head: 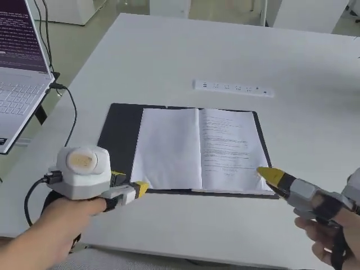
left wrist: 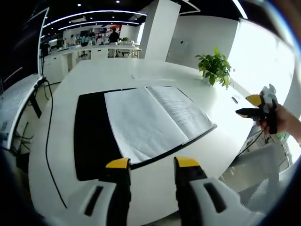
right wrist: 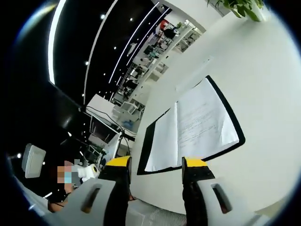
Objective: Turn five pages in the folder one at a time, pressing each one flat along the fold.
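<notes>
Currently one folder [head: 120, 135] lies open and flat on the white tabletop [head: 169, 56], just ahead of the person. Its long axis runs left to right across the head view. The fold [head: 199, 147] runs away from the person, toward the far edge.

Two page faces are exposed. The left page [head: 167, 149] is blank. The right page [head: 229, 147] carries printed lines too small to read. A strip of the black inside cover shows to the left of the blank page.

Two tools are in use. The left tool [head: 140, 188] is over the tabletop just off the near left corner of the folder, pointing right along its near edge. Its jaws stand apart and grasp nothing. The right tool [head: 270, 175] points left at the near right corner of the folder, where its yellow tip overlaps the corner in the head view. The left gripper view shows it held clear of the folder, off to the right. Its jaws are also released, with a clear gap and nothing between them.

One power strip [head: 233, 88] lies beyond the folder, parallel to its far edge and apart from it. One laptop [head: 19, 73] stands open at the left, with one cable [head: 73, 115] trailing from it. One plant [left wrist: 215, 68] sits at the far side.
</notes>
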Available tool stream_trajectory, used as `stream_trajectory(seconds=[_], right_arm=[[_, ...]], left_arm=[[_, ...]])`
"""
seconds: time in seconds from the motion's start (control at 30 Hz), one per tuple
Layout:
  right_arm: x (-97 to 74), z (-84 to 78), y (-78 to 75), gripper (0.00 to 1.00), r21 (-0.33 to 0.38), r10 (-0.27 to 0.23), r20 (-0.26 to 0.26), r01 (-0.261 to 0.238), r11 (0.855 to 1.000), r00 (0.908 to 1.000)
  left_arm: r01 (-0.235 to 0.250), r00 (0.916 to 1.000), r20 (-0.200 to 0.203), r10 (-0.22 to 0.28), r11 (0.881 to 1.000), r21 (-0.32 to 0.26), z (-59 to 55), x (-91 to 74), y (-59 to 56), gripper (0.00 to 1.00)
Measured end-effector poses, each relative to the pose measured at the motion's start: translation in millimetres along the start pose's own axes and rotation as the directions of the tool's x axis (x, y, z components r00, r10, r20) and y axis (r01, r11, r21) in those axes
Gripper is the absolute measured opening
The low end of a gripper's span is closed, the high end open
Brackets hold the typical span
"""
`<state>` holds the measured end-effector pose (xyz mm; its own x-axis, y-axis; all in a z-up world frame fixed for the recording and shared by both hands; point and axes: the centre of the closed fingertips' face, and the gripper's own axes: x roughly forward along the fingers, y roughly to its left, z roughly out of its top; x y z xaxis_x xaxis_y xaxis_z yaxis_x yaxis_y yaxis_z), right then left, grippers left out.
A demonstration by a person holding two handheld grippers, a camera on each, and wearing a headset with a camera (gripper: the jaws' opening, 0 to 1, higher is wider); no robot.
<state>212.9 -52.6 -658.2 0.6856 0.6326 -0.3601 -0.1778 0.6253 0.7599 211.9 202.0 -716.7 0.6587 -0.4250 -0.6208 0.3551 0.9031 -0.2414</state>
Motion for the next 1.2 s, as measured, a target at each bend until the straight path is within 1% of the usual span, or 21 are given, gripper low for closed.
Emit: stream_trajectory(seconds=[0.1, 0.13, 0.17, 0.23, 0.3, 0.37, 0.47, 0.53, 0.57, 0.6, 0.63, 0.7, 0.83, 1.0, 1.07, 1.2], right_arm=[[-10.5, 1.9, 0.2, 0.49, -0.064, -0.043, 0.005, 0.044, 0.997, 0.9991], [-13.2, 3.8, 1.4, 0.51, -0.076, -0.049, 0.019, 0.050, 0.996, 0.9986], [-17.5, 3.9, 3.7, 0.52, -0.077, -0.051, 0.022, 0.053, 0.996, 0.9985], [-23.9, 4.1, 4.7, 0.53, -0.087, -0.061, 0.030, 0.064, 0.994, 0.9977], [-28.3, 3.7, 4.9, 0.53, -0.087, -0.069, 0.036, 0.072, 0.994, 0.9969], [-32.9, 2.9, 5.2, 0.54, -0.105, -0.079, 0.042, 0.083, 0.991, 0.9960], [-40.1, 2.5, 5.6, 0.55, -0.145, -0.099, 0.039, 0.103, 0.984, 0.9944], [-44.1, 5.4, 5.9, 0.55, -0.184, -0.109, 0.045, 0.115, 0.976, 0.9931], [-45.6, 6.5, 5.6, 0.55, -0.188, -0.116, 0.045, 0.122, 0.975, 0.9923], [-46.9, 7.7, 4.6, 0.55, -0.213, -0.125, 0.044, 0.132, 0.968, 0.9912], [-48.4, 9.6, 5.2, 0.55, -0.245, -0.127, 0.043, 0.134, 0.960, 0.9910], [-49.6, 11.1, 6.5, 0.55, -0.252, -0.128, 0.042, 0.134, 0.958, 0.9909], [-50.8, 13.9, 4.4, 0.57, -0.285, -0.131, 0.042, 0.138, 0.949, 0.9905], [-52.1, 13.2, -2.9, 0.57, -0.303, -0.137, 0.038, 0.143, 0.942, 0.9898], [-52.4, 12.5, -5.9, 0.56, -0.305, -0.139, 0.039, 0.145, 0.941, 0.9895], [-52.5, 12.7, -14.1, 0.54, -0.295, -0.145, 0.044, 0.152, 0.943, 0.9884]], left_arm=[[-0.003, 1.0000, -0.008, 0.003, 1.000, -0.007, 5.0, -15.9, -4.7, 0.44], [-0.002, 0.9999, -0.017, 0.002, 1.000, -0.015, 5.4, -20.1, -6.2, 0.46], [-0.003, 0.9997, -0.025, 0.003, 1.000, -0.023, 6.4, -27.0, -7.8, 0.49], [0.003, 0.9999, -0.012, -0.003, 1.000, -0.026, 10.8, -37.6, -11.6, 0.51], [0.005, 1.0000, 0.001, -0.005, 0.999, -0.033, 13.9, -45.0, -13.8, 0.52], [0.012, 0.9999, 0.003, -0.012, 0.999, -0.041, 14.6, -52.9, -17.3, 0.55], [0.010, 0.9999, -0.008, -0.010, 0.999, -0.044, 11.9, -61.0, -18.7, 0.56], [0.005, 0.9999, -0.009, -0.006, 1.000, -0.025, 11.7, -65.7, -18.8, 0.57], [0.001, 0.9999, -0.010, -0.001, 1.000, -0.017, 12.0, -67.4, -18.3, 0.58], [-0.004, 0.9999, -0.012, 0.004, 1.000, -0.012, 12.7, -69.3, -17.2, 0.58], [-0.003, 0.9999, -0.012, 0.003, 1.000, -0.011, 13.0, -70.2, -17.3, 0.58], [-0.004, 1.0000, -0.002, 0.004, 1.000, -0.015, 16.4, -73.0, -16.1, 0.59], [-0.005, 1.0000, 0.006, 0.005, 1.000, -0.012, 20.5, -74.9, -14.4, 0.60], [-0.002, 1.0000, 0.004, 0.002, 1.000, -0.016, 21.5, -74.8, -14.2, 0.62], [0.005, 1.0000, -0.001, -0.005, 1.000, -0.010, 20.3, -72.4, -15.3, 0.61], [0.023, 0.9997, -0.010, -0.022, 1.000, 0.014, 18.7, -57.7, -22.5, 0.57]])
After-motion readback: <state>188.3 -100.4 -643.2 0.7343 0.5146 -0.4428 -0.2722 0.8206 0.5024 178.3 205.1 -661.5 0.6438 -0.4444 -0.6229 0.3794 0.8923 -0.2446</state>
